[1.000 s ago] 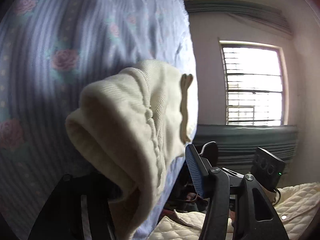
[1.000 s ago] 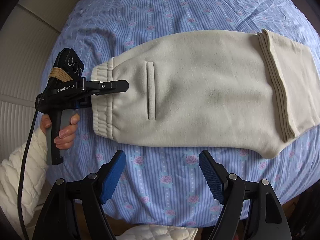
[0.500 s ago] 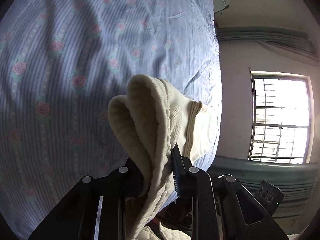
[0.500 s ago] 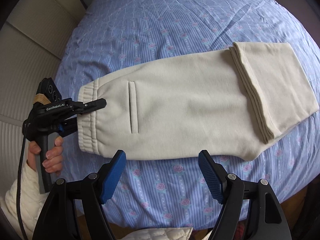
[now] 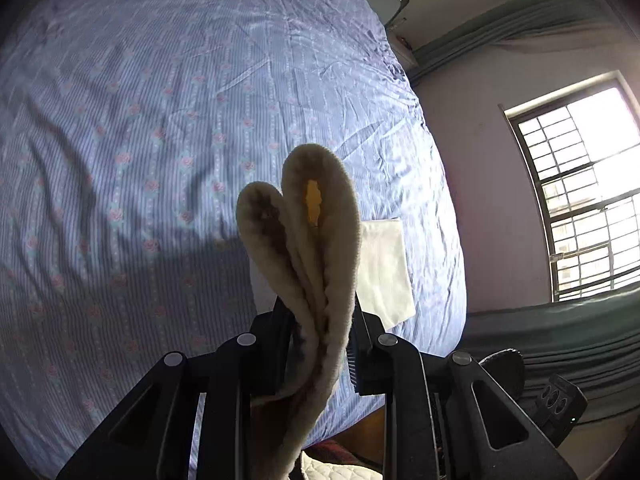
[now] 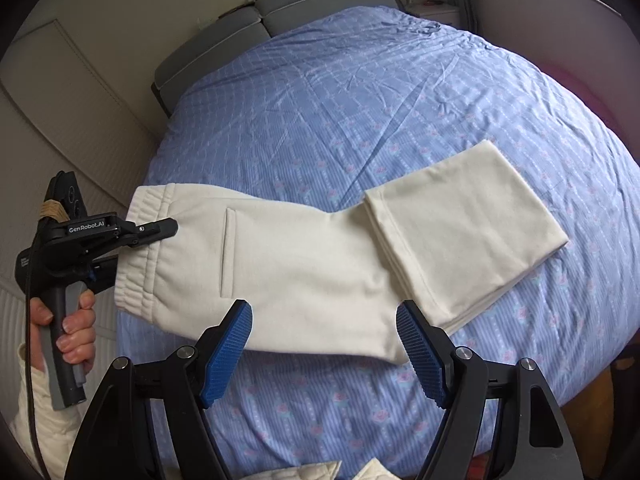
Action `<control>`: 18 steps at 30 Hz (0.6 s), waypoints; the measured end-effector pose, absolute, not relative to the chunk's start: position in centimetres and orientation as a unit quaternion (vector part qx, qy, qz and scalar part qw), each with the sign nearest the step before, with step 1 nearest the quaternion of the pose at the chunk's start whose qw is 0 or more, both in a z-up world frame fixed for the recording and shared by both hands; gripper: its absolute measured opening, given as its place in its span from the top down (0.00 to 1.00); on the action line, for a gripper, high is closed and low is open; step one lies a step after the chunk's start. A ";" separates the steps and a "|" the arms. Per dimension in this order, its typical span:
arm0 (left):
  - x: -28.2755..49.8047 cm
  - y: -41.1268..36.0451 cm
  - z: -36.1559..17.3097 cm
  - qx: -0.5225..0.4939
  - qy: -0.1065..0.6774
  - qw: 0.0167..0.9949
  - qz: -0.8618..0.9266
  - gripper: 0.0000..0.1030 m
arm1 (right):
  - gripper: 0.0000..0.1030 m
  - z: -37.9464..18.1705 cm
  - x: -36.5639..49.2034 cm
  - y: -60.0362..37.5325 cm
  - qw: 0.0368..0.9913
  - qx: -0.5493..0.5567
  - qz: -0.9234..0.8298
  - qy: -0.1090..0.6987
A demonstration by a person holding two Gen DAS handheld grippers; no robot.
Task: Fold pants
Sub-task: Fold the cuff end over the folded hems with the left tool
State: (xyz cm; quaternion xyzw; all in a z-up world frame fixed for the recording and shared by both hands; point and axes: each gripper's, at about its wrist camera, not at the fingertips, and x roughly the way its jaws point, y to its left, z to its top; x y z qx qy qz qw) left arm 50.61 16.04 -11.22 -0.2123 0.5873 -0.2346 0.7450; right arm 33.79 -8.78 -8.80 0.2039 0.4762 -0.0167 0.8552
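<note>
Up close in the left wrist view, the left gripper is clenched on the pants waistband — two thick fleecy cream loops standing up over the bed. From the right wrist view, the right gripper hangs released, blue ribbed pads wide apart, just short of the one pair lying across the bed's near half — legs folded back, waistband raised off the striped, rose-print sheet.

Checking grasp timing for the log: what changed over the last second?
The left tool went from open to shut on the elastic waistband of the cream fleece pants and lifted that end. Unchanged: the right tool is open and empty, and the leg end is folded over on the blue floral bedsheet.
</note>
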 end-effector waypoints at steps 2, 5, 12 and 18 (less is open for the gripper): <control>50.4 13.2 -10.3 -0.197 0.583 0.756 -0.224 0.76 | 0.26 -8.1 33.4 -11.3 0.863 0.204 -0.017 0.462; 49.7 8.9 -8.9 -0.189 0.576 0.769 -0.203 0.76 | 0.26 -7.7 33.4 -15.4 0.874 0.188 -0.018 0.447; 49.6 -3.0 -8.6 -0.149 0.587 0.785 -0.131 0.76 | 0.26 -8.4 33.2 -26.9 0.869 0.208 0.007 0.448; 50.6 -12.9 -10.5 -0.137 0.600 0.783 -0.088 0.76 | 0.26 -8.7 34.0 -36.1 0.872 0.181 0.025 0.454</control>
